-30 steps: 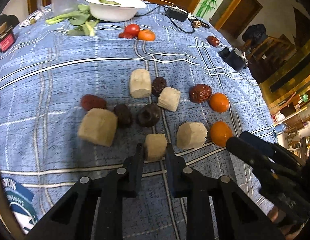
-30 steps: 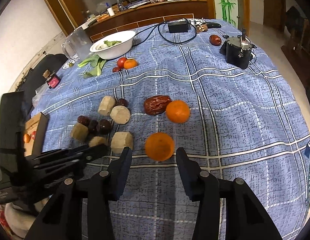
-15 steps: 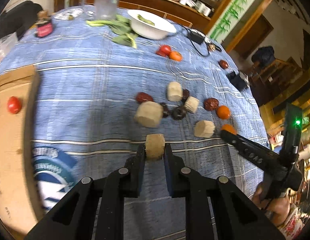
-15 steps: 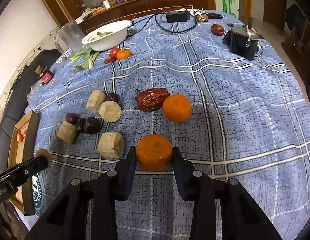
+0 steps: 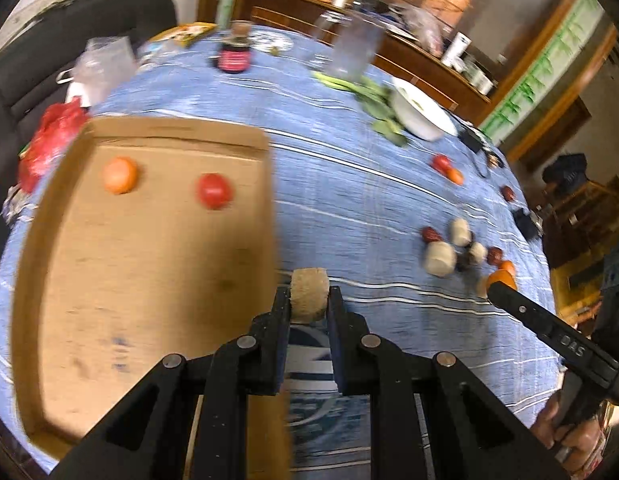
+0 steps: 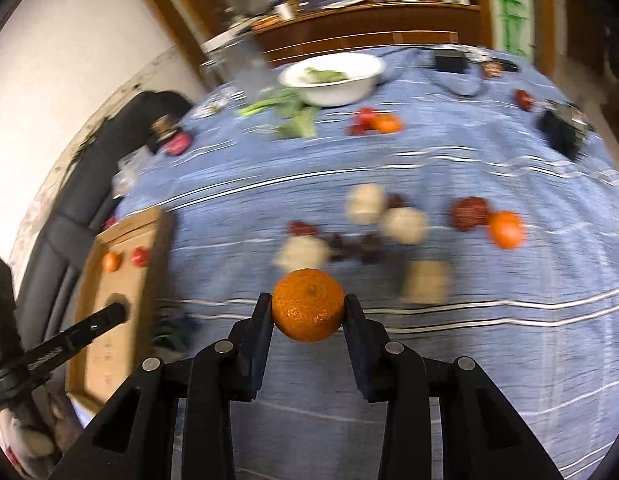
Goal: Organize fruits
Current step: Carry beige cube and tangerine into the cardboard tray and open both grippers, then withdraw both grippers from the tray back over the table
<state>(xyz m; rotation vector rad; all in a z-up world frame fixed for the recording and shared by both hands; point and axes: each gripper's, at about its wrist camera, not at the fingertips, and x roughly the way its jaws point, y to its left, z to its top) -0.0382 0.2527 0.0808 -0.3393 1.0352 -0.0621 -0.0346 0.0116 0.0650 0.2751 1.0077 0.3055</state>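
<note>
My left gripper (image 5: 308, 300) is shut on a beige chunk (image 5: 309, 294), held above the cloth just right of the cardboard tray (image 5: 149, 280). An orange fruit (image 5: 120, 175) and a red tomato (image 5: 214, 191) lie in the tray. My right gripper (image 6: 308, 308) is shut on a mandarin (image 6: 308, 305), lifted over the blue tablecloth. Behind it lie beige chunks (image 6: 404, 225), dark red dates (image 6: 469, 213) and another mandarin (image 6: 506, 229). The right gripper (image 5: 505, 292) also shows at the right of the left wrist view, and the left gripper (image 6: 117, 314) over the tray (image 6: 121, 280) in the right wrist view.
A white bowl (image 6: 331, 76) with greens, leafy greens (image 6: 293, 120), a tomato and small orange (image 6: 379, 122) sit farther back. A glass jug (image 5: 355, 50), a dark jar (image 5: 234, 56), a black device (image 6: 561, 130) and cables stand near the far edges. A dark sofa (image 6: 93, 188) lies left.
Both grippers lifted and swung left toward the tray. The left carries the beige chunk off the pile; the right closed on the mandarin and raised it off the cloth.
</note>
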